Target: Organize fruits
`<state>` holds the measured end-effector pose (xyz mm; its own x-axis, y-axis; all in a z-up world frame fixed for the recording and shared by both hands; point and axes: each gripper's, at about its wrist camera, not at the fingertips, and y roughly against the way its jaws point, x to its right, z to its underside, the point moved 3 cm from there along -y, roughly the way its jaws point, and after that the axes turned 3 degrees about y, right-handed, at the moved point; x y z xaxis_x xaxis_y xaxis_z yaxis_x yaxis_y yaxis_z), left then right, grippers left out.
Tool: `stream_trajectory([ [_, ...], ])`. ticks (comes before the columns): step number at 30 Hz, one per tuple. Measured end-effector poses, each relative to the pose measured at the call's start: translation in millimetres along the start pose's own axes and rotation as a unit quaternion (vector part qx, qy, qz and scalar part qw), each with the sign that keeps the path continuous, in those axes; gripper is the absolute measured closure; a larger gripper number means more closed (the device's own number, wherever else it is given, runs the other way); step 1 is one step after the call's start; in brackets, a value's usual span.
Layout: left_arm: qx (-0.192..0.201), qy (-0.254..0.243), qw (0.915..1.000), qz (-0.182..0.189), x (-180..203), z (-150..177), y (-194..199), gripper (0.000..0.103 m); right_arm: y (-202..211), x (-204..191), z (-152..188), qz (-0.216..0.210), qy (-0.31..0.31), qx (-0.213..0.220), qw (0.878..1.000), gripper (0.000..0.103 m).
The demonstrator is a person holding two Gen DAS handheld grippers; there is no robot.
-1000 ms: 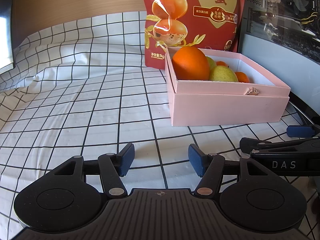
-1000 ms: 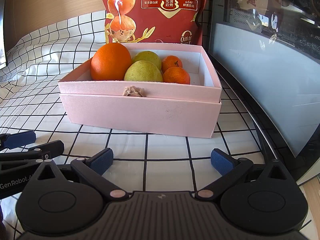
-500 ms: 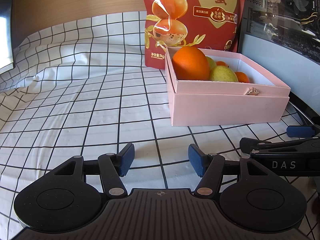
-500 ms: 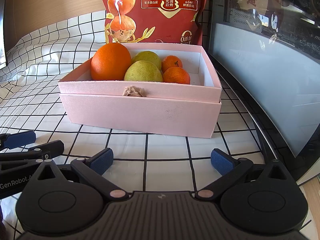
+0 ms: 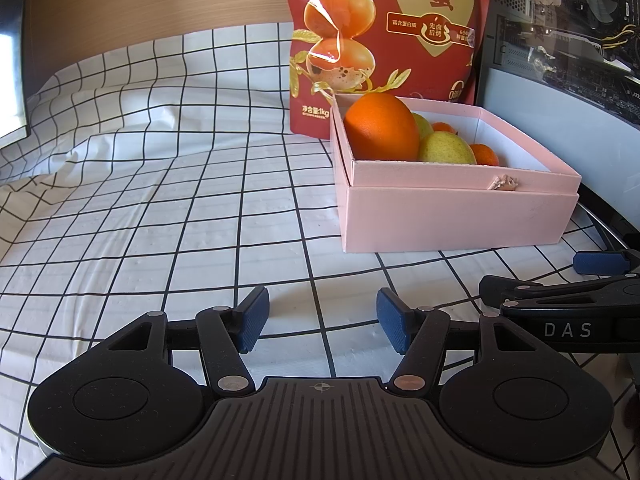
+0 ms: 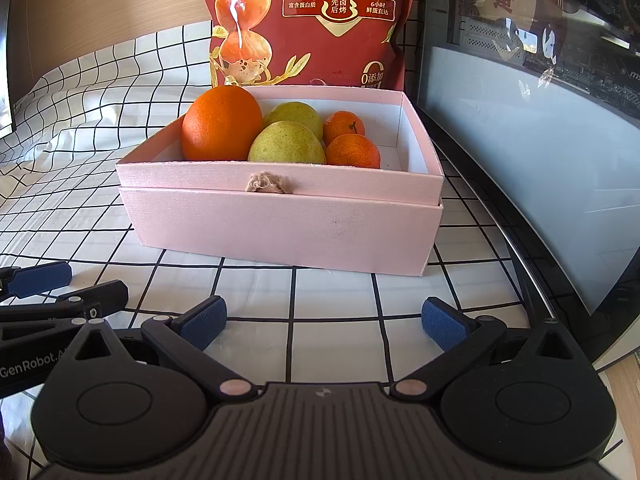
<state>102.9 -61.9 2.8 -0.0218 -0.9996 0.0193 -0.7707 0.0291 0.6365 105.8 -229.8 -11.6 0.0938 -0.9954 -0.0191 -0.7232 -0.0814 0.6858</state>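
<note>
Fruits: a large orange (image 6: pixel 221 123), two green pears (image 6: pixel 286 143) and two small mandarins (image 6: pixel 352 150) are being kept inside the pink box (image 6: pixel 280 224), all toward its left and middle.
Box: it is being carried by the checked cloth (image 5: pixel 160 184) over the bench, just in front of a red snack bag (image 6: pixel 308 20).
Left claw (image 5: pixel 319 320): it is being held released, with nothing between the pads, over bare cloth short of the box.
Right claw (image 6: pixel 324 322): it is being held wide and empty, facing the box front.
Step in hand: judged as a pause, with no loose fruit being seen on the cloth.
Doing it well: any reach is best being made over the near wall from above, so the box is not being pushed.
Hidden: the box floor on the right is being screened by the wall; the fruit undersides cannot be told.
</note>
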Motion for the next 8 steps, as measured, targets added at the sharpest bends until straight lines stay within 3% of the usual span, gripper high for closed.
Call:
stream_trajectory([
  [8, 0.000, -0.002, 1.0000, -0.001, 0.2, -0.1, -0.1, 0.037, -0.1, 0.0, -0.1, 0.000, 0.000, 0.000, 1.000, 0.000],
])
